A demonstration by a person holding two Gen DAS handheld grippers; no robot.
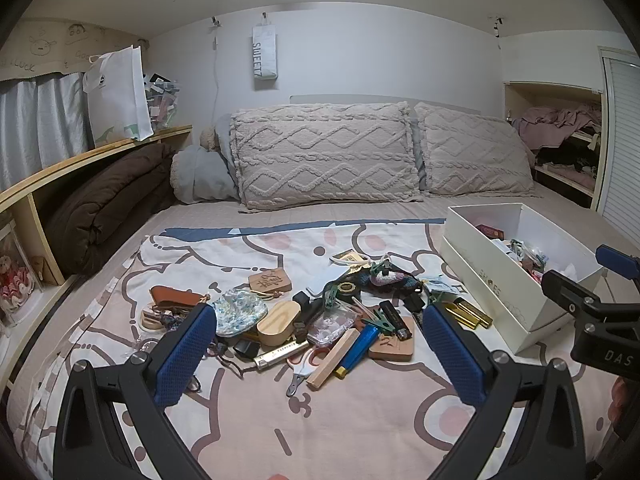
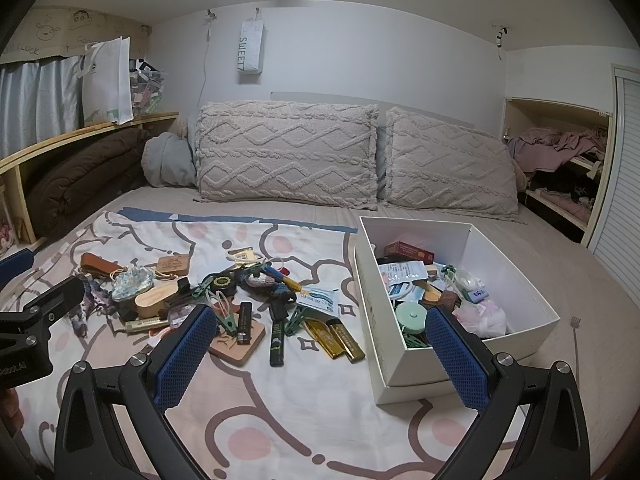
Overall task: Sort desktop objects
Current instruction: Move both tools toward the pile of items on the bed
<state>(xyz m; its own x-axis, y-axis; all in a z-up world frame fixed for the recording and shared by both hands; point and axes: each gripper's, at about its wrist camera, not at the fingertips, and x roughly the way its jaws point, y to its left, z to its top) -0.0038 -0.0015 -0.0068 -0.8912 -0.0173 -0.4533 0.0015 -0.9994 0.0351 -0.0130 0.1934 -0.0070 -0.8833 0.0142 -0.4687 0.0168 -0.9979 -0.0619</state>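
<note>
I hold both the left gripper (image 1: 320, 344) and right gripper (image 2: 320, 344) wide open, empty. The pile (image 1: 320, 312) sits mid-frame, the box (image 2: 520, 280) right. Tangled cords could drag neighbours along if I grab carelessly.

Two knitted pillows (image 1: 326, 156) lean on the wall far ahead. A folded brown blanket (image 1: 108, 204) sits left. Clothes (image 2: 560, 140) fill the right-hand shelf.

Mixed small objects (image 1: 320, 312) lie heaped on the patterned sheet. White shoebox (image 2: 516, 276) stands just beside, open, partly filled.
</note>
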